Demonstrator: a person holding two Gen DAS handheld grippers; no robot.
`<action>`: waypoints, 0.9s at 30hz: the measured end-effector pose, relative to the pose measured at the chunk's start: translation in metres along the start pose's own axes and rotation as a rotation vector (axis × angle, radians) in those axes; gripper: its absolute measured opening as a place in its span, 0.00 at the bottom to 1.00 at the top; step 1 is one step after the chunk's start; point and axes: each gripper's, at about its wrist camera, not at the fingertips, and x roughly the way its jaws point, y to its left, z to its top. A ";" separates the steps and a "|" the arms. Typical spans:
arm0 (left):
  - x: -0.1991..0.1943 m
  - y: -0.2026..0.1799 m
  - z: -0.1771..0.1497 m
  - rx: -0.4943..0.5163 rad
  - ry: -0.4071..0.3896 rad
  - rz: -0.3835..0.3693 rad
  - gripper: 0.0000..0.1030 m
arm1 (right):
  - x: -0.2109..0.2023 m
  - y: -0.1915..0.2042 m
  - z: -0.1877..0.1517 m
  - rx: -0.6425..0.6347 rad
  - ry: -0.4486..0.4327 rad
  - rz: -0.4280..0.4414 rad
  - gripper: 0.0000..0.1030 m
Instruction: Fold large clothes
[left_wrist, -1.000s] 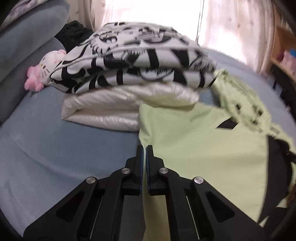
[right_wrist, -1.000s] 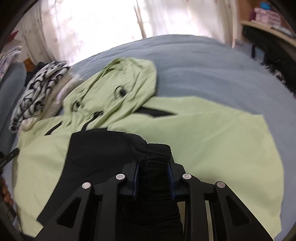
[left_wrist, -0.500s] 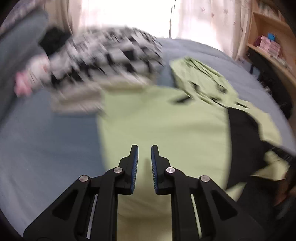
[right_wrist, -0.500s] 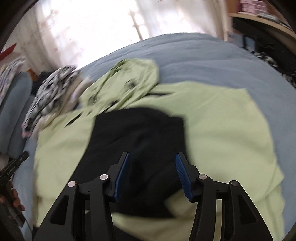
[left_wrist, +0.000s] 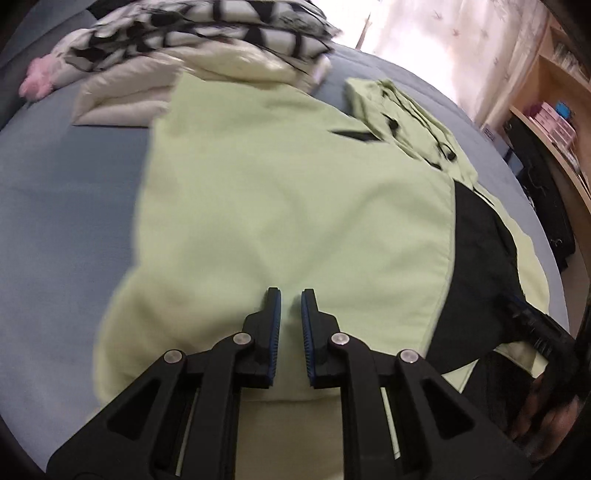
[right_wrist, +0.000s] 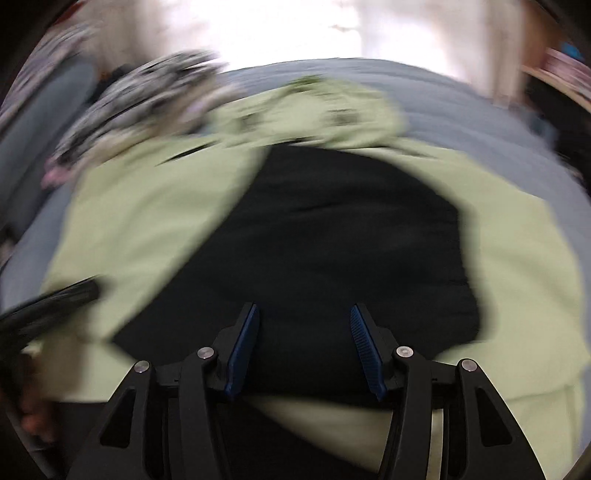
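A light green hooded jacket (left_wrist: 295, 203) lies spread on the blue bed, its hood (left_wrist: 402, 110) at the far end. A black part of it (left_wrist: 476, 266) lies flat across the right half and fills the middle of the blurred right wrist view (right_wrist: 351, 229). My left gripper (left_wrist: 291, 295) hovers over the green front near its lower end, its jaws a narrow gap apart with nothing between them. My right gripper (right_wrist: 303, 308) stands open over the black part and holds nothing. One of its fingers (left_wrist: 532, 325) shows at the left wrist view's right edge.
A stack of folded clothes, black-and-white patterned (left_wrist: 207, 37) over cream (left_wrist: 147, 92), sits at the far left beside a pink plush toy (left_wrist: 37, 79). Blue bedding (left_wrist: 55, 203) borders the jacket on the left. A wooden shelf (left_wrist: 554, 110) stands at the right, curtains behind.
The right gripper let go of the bunched black fabric, which now lies flat on the jacket, and drew back. The left gripper's jaws parted slightly and it moved right over the green front.
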 end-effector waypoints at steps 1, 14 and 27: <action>-0.006 0.003 0.000 0.008 -0.009 0.014 0.10 | -0.003 -0.020 -0.001 0.062 -0.003 0.044 0.44; -0.086 -0.022 -0.047 0.155 -0.092 0.085 0.45 | -0.082 -0.034 -0.046 0.140 -0.036 0.171 0.50; -0.198 -0.026 -0.098 0.142 -0.193 0.068 0.47 | -0.202 -0.021 -0.106 0.105 -0.119 0.206 0.58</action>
